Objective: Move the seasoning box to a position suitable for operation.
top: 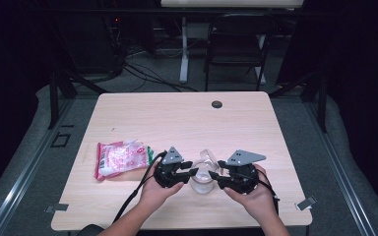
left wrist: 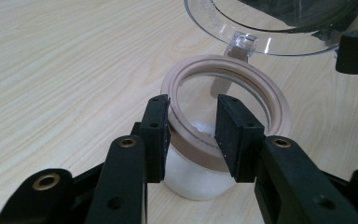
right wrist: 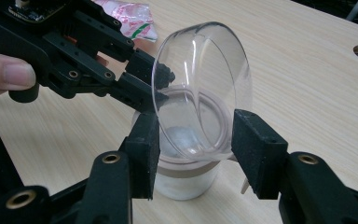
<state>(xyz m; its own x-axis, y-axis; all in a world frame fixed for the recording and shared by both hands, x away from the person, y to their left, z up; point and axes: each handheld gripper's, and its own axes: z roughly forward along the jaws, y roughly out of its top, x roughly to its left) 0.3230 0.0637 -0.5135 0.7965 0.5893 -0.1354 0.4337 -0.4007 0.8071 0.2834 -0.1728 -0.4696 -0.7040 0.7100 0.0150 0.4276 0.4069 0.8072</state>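
A clear jar (top: 202,183) with a tan sealing ring (left wrist: 279,107) and white stuff at its bottom (right wrist: 182,137) stands near the table's front edge. Its hinged clear lid (top: 207,155) (right wrist: 200,70) is swung up. My left gripper (top: 193,167) (left wrist: 193,133) comes in from the left, its pads closed on the near rim of the jar, the left pad against the ring's outside. My right gripper (top: 215,168) (right wrist: 196,149) has the lid's lower part between its pads, right at its edges; I cannot see whether they press. One right finger (left wrist: 354,46) sits at the lid's edge.
A pink and white packet (top: 120,160) (right wrist: 130,14) lies on the table (top: 177,118) left of my left hand. A round cable hole (top: 217,104) is at the far edge. A black chair (top: 236,39) and cables stand beyond the table.
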